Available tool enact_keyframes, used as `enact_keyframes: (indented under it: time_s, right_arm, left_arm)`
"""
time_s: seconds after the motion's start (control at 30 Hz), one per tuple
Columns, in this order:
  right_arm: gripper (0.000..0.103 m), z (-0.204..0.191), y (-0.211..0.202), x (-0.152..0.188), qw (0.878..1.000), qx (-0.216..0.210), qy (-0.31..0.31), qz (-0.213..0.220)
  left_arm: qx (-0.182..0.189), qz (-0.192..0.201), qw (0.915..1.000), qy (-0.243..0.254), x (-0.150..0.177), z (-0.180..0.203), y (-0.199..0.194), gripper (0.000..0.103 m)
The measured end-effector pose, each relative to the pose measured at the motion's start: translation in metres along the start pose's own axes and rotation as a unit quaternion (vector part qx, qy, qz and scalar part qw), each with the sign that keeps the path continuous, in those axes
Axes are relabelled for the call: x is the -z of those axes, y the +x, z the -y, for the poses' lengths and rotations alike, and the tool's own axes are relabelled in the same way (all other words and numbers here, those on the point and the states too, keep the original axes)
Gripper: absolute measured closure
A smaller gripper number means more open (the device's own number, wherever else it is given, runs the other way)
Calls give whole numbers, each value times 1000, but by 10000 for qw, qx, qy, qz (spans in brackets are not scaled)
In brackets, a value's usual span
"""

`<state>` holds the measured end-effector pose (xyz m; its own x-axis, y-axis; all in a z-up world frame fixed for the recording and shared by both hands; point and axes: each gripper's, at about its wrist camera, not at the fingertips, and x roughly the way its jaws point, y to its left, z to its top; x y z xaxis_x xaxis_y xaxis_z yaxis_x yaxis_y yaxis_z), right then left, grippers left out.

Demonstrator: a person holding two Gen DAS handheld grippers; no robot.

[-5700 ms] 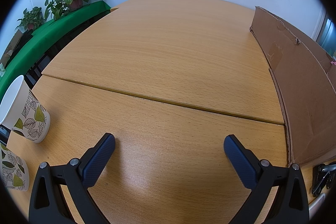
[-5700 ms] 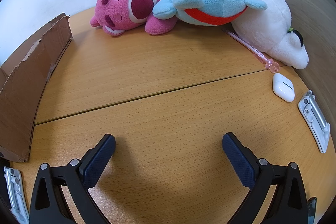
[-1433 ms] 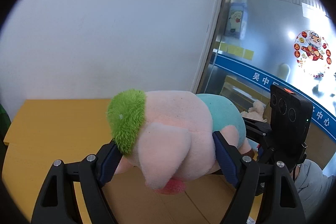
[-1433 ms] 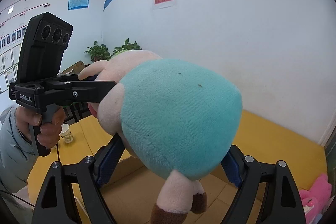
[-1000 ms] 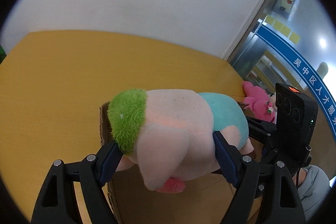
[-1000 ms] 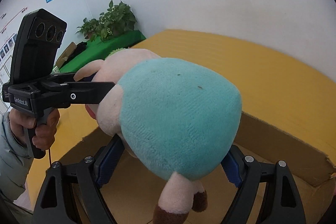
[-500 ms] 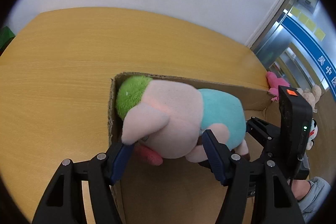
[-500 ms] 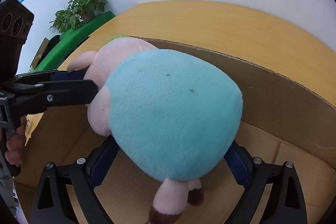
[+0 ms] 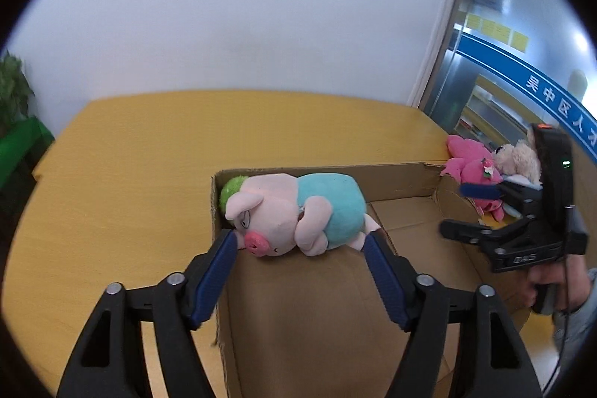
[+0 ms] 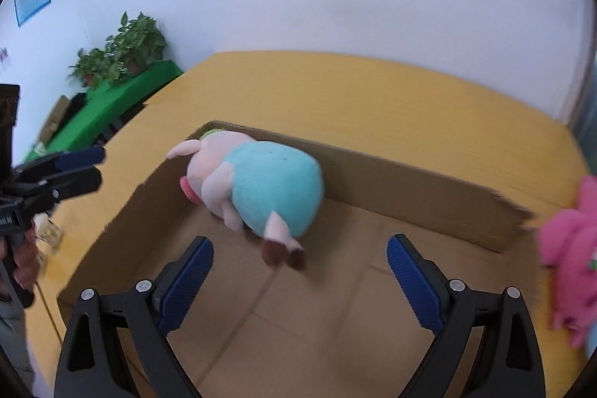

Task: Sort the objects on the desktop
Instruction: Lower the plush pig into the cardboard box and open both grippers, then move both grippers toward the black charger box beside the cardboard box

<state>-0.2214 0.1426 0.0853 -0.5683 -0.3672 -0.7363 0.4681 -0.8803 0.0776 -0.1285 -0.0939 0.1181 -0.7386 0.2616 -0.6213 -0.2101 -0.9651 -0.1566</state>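
A plush pig (image 9: 294, 211) with a teal body, pink head and green tuft lies on its side in the far left corner of an open cardboard box (image 9: 391, 170). My left gripper (image 9: 300, 241) hangs above the box's near left wall, its jaws opening, the pig beyond its tips and untouched. In the right wrist view the pig (image 10: 261, 189) rests against the box wall (image 10: 410, 189), and my right gripper (image 10: 300, 248) stands open just short of its brown feet. Each view also shows the other gripper off to the side: the left gripper (image 10: 89, 170), the right gripper (image 9: 459, 211).
A pink plush (image 9: 470, 163) and a beige plush (image 9: 518, 155) lie on the yellow wooden table beyond the box's right end. Potted plants (image 10: 127, 51) and a green cover (image 10: 112, 103) stand far left. A person's hand (image 9: 548, 290) holds the right gripper's handle.
Both grippers have let go of the pig and drawn back and up. The pig now lies loose in the box's corner.
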Motion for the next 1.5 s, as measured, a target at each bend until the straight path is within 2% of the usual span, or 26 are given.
enact_keyframes:
  time_s: [0.07, 0.13, 0.2, 0.3, 0.47, 0.53, 0.6, 0.83, 0.9, 1.0, 1.1, 1.2, 1.23, 1.3, 1.33, 1.37, 1.4, 1.43, 1.47, 1.5]
  right_arm:
    - [0, -6, -39, 20, 9990, 301, -249, 198]
    - [0, -14, -72, 45, 9982, 302, -353, 367]
    - [0, -2, -97, 85, 9993, 248, -158, 246]
    - [0, -5, -105, 127, 10000, 15, 46, 23]
    - [1, -3, -95, 180, 9990, -74, 299, -321]
    - [3, -3, -89, 188, 9986, -65, 379, -371]
    - [6, -2, -83, 196, 9980, 0, 394, -490]
    - [7, -5, -91, 204, 9992, 101, 213, -334]
    - [7, -6, -98, 203, 9993, 60, 303, -221]
    - [7, -10, -128, 205, 9988, -98, 393, 264]
    - [4, -16, -159, 215, 9972, -94, 435, 609]
    - [4, -19, -173, 230, 9957, -194, 559, 718]
    - [7, -22, -175, 235, 9955, -203, 569, 726]
    - [36, -27, -174, 245, 9962, -91, 563, 652]
    - [68, -29, -172, 248, 9966, -77, 582, 581]
    - [79, -29, -169, 252, 9965, -131, 646, 523]
    - [79, -30, -168, 256, 9959, -176, 722, 515]
    - [78, -31, -167, 259, 9958, -155, 733, 527]
    - [71, -35, -166, 263, 9960, -80, 702, 556]
    - [60, -38, -166, 265, 9960, -20, 678, 579]
  left_arm:
    - [-100, 142, 9998, 119, 9, 14, -12, 24]
    - [-92, 71, 9999, 91, 27, 15, -22, 24]
    - [-6, -76, 10000, 16, 45, 19, -22, 24]
    - [-48, -439, 9990, -60, 75, 21, -15, 24]
    - [-5, -876, 9956, -324, 111, 16, -6, 24]
    - [-4, -1081, 9929, -488, 120, 11, -2, 24]
    - [-7, -999, 9943, -363, 124, 15, -6, 24]
    - [-215, -1028, 9942, -229, 128, 23, -12, 24]
    - [-491, -830, 9949, -309, 124, 24, -21, 25]
    - [-569, -63, 9981, -232, 113, 36, -55, 24]
    - [-697, 649, 9954, 96, 105, 61, -92, 23]
    - [-758, 1115, 9902, 364, 106, 89, -117, 20]
    - [-745, 1187, 9893, 407, 108, 95, -121, 20]
    - [-692, 1245, 9888, 440, 113, 106, -124, 20]
    - [-605, 1251, 9893, 447, 117, 109, -125, 20]
    - [-475, 1270, 9897, 466, 121, 112, -124, 22]
    - [-394, 1279, 9898, 483, 125, 115, -124, 24]
    - [-424, 1218, 9904, 492, 129, 118, -122, 42]
    - [-495, 1114, 9912, 508, 133, 121, -119, 78]
    - [-547, 983, 9924, 494, 136, 122, -116, 91]
